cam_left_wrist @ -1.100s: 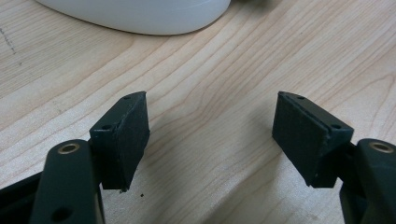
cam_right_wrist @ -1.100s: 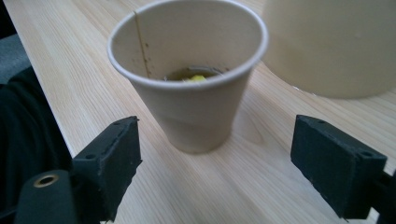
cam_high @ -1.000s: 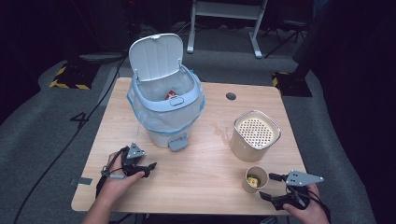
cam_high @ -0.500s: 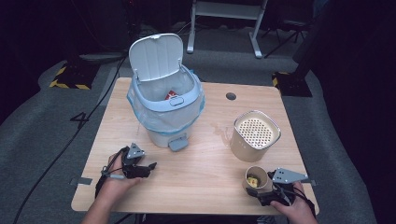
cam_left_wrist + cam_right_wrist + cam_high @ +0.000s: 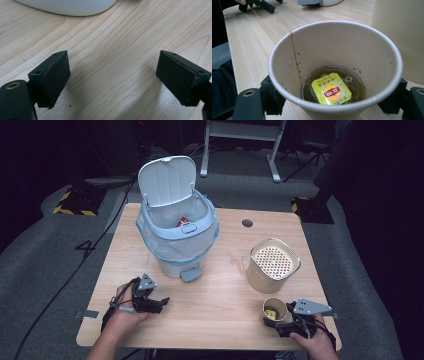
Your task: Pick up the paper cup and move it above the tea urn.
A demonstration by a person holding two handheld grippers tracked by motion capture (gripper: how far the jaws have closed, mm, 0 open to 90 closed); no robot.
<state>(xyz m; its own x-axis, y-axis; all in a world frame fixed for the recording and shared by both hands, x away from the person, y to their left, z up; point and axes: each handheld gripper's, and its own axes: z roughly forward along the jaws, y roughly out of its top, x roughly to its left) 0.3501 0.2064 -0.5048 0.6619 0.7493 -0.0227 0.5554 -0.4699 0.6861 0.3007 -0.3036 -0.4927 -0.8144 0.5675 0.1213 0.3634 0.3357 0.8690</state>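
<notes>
The left gripper (image 5: 161, 301) rests near the table's (image 5: 220, 320) front left corner, its jaws apart and just opening over bare wood. Near the front right corner, the right gripper (image 5: 270, 322) has been closing around the paper cup (image 5: 274, 309). Squeeze gently and keep the cup upright, since a tea bag (image 5: 331, 89) sits in liquid.

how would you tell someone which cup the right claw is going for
On the wooden table, go to the near right corner, just in front of the tall beige canister with the mesh top. The paper cup there is small, open and stained, with a yellow tea-bag tag in brown liquid.
</notes>
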